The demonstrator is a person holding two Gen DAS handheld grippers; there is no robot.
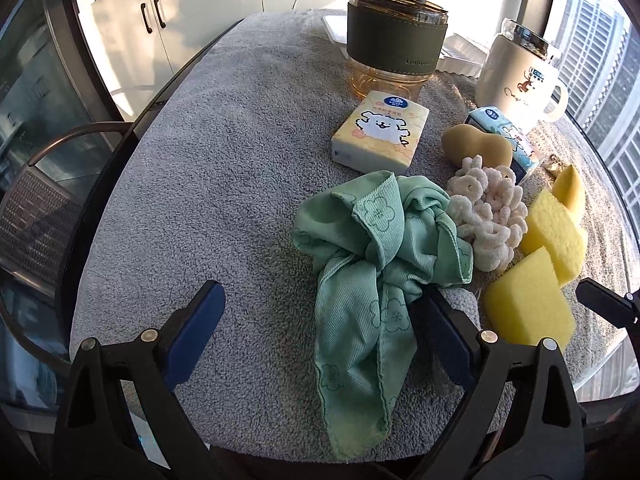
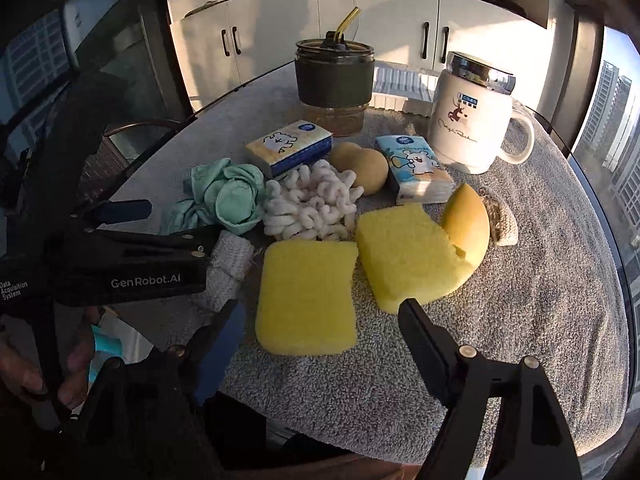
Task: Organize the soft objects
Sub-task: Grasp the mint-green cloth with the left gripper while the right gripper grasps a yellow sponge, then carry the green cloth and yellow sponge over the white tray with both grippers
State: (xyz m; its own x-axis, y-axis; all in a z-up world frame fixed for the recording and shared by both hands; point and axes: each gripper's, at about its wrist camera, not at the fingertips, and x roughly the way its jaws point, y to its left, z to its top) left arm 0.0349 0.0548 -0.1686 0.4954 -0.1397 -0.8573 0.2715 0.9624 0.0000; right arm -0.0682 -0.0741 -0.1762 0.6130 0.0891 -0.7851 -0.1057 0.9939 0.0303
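Grey fleece tabletop (image 2: 520,300) is carrying a rectangular yellow sponge (image 2: 307,297) lying lengthwise between my empty, wide-standing right tongs (image 2: 320,316), while my gaping left tongs (image 1: 320,312) are straddling the crumpled green cloth (image 1: 368,256).

Round table (image 1: 132,152) under grey towel (image 1: 224,184).

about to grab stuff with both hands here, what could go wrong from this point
1. The green cloth lies bunched against the white loop scrunchie, so the open left gripper may drag both.
2. The two yellow sponges nearly touch; the open right gripper could nudge the second one.
3. The grippers are close together and might collide.
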